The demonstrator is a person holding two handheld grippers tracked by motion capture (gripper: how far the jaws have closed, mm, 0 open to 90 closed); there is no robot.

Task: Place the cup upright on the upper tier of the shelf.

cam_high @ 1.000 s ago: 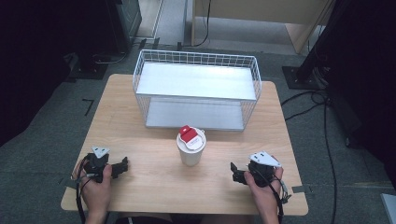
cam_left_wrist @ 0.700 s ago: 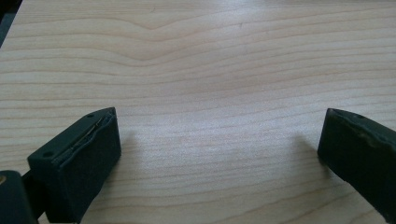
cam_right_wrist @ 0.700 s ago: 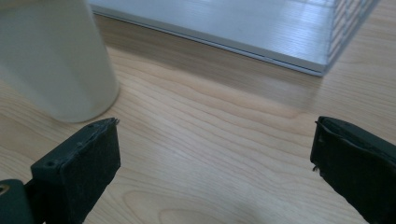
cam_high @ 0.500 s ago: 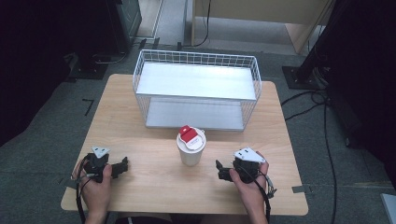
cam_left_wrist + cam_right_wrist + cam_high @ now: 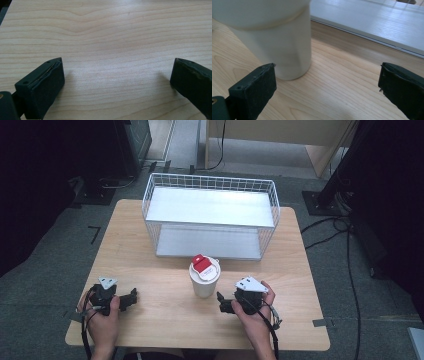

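Observation:
A white cup [image 5: 204, 280] with a white lid and a red tab on top stands upright at the middle of the wooden table [image 5: 165, 320]. My right gripper [image 5: 223, 303] is open just right of the cup and low on the table. In the right gripper view the cup [image 5: 274, 42] stands close ahead, off toward the left jaw, with nothing between the jaws. My left gripper [image 5: 131, 298] rests open near the table's front left corner. Bare wood [image 5: 112, 62] lies between its jaws.
A white wire basket [image 5: 210, 215] with two white shelves stands at the back of the table, just behind the cup. Its lower shelf [image 5: 372, 22] shows beyond the cup. Dark equipment and cables lie on the floor around the table.
My right gripper has moved left across the table, from the front right toward the cup. The left gripper and the cup have stayed put.

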